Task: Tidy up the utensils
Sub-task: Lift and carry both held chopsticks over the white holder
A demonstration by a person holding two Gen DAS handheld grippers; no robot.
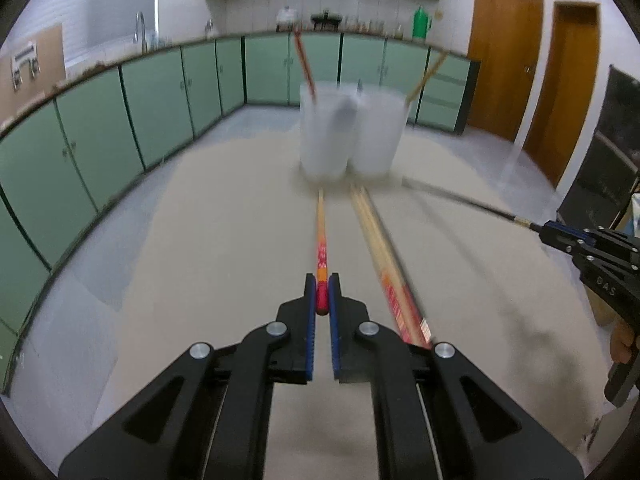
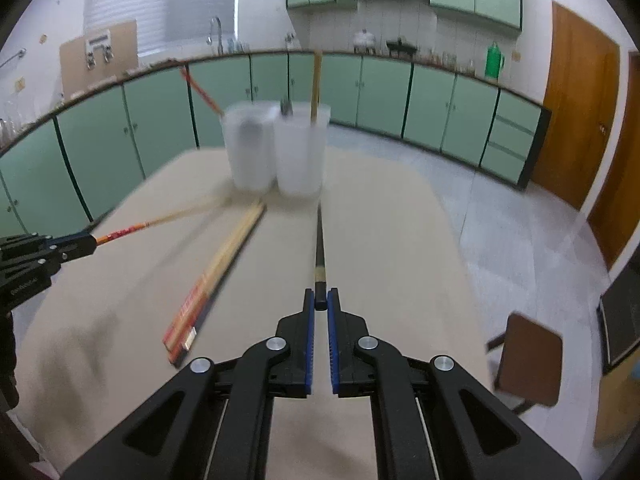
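Gripping at the very butt end, the left gripper (image 1: 322, 292) is clamped on a red chopstick (image 1: 321, 236) and the right gripper (image 2: 319, 300) on a black chopstick (image 2: 319, 240), both mid-frame, tips toward the cups (image 2: 276, 148). Light, stiff, slick sticks; end-holds may let them pivot.

My left tool (image 1: 322, 285) is matt black plastic with ribbed blue pads and shiny metal rivets. It grips a glossy red-lacquered wooden chopstick (image 1: 321, 240). The cups (image 1: 351, 132) look like frosted plastic; the worktop (image 1: 224, 240) is matt beige.
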